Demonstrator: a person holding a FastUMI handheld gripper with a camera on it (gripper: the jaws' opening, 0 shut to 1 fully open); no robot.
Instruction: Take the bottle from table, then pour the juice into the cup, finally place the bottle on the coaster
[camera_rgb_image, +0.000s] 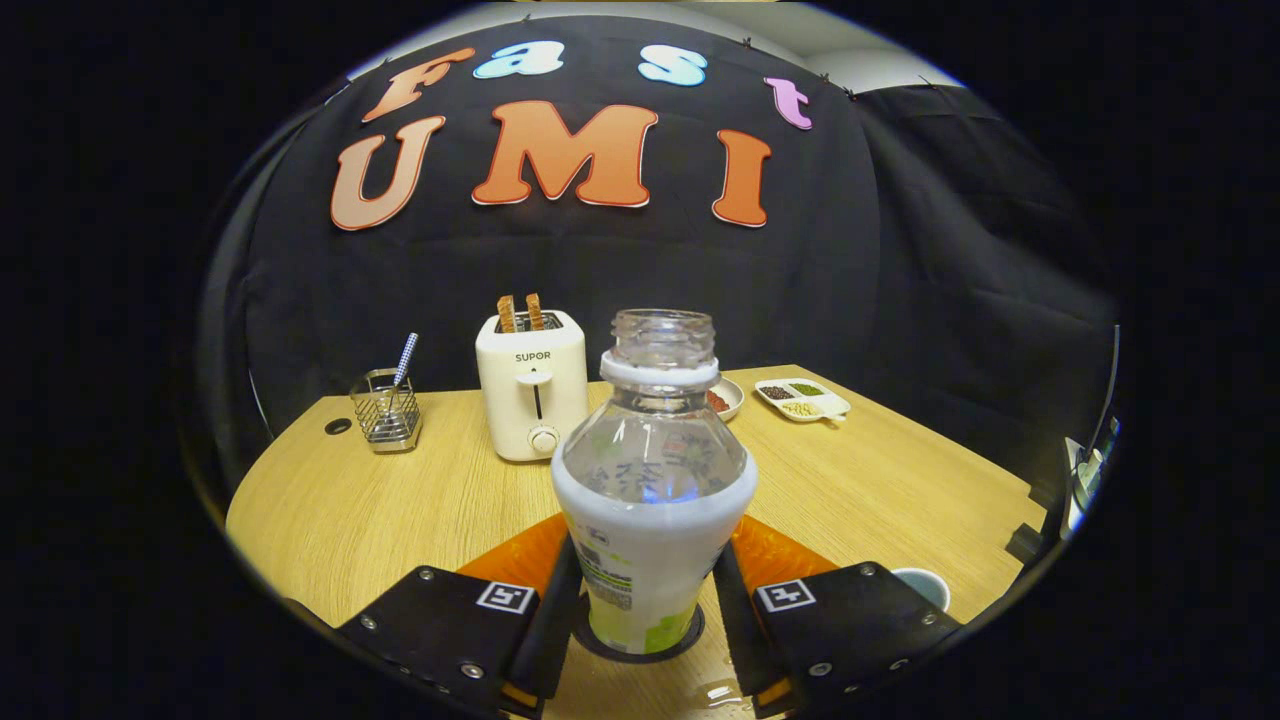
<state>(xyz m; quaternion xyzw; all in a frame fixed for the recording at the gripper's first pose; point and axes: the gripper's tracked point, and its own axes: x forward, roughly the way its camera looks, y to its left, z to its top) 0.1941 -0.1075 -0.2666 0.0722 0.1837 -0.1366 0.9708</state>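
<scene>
On the wooden table (380, 500), level tongs (645, 600) clasp the upright bottle (650, 500) standing on its coaster (640, 648).

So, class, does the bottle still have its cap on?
No, the bottle between the gripper fingers has a bare, open threaded neck with only a ring below it.

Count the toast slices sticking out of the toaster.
2. Both toast slices stand upright side by side in the slots of the toaster, beyond the bottle, which the gripper holds between its jaws. Nothing seems to hide more.
</scene>
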